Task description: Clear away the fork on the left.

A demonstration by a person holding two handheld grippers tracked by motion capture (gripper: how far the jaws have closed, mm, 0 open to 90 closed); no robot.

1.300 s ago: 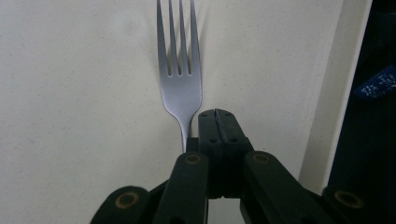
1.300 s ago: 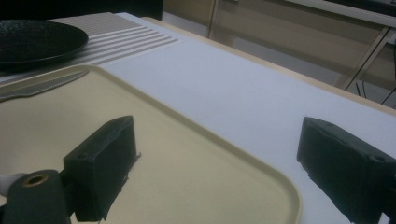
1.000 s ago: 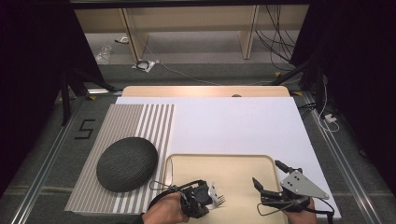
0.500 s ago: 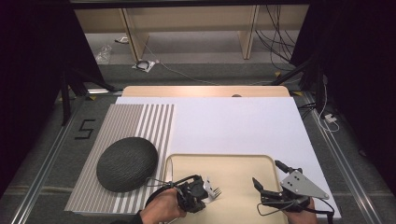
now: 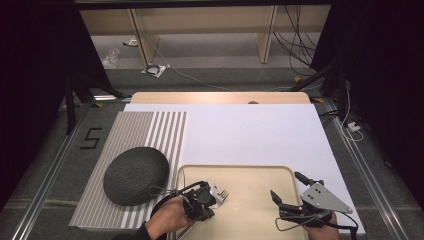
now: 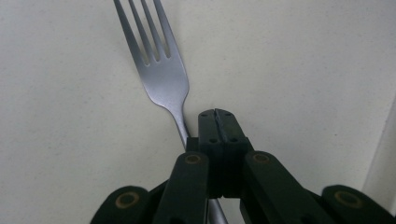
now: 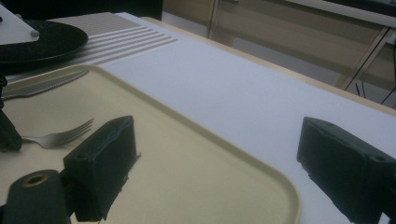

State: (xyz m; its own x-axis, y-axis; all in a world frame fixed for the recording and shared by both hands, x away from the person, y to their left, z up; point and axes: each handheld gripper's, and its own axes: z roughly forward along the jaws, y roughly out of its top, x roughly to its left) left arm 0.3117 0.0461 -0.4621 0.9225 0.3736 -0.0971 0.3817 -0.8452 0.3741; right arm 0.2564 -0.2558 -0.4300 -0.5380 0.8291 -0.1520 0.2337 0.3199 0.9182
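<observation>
Bright table, black surroundings on my feed.
From the high view I see even overhead light on the white sheet (image 5: 250, 135), darkness at both sides. Left gripper view: fork (image 6: 161, 79) sharp with soft shadow, jaws blurred up close. Right gripper view is dimmer, grainy, near jaws out of focus.

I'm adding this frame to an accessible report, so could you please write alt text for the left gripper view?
A silver fork lies on a cream tray, tines pointing away, with its handle running under the left gripper, whose black jaws are shut on the fork's neck. The tray's raised rim shows at the far right edge.
</observation>
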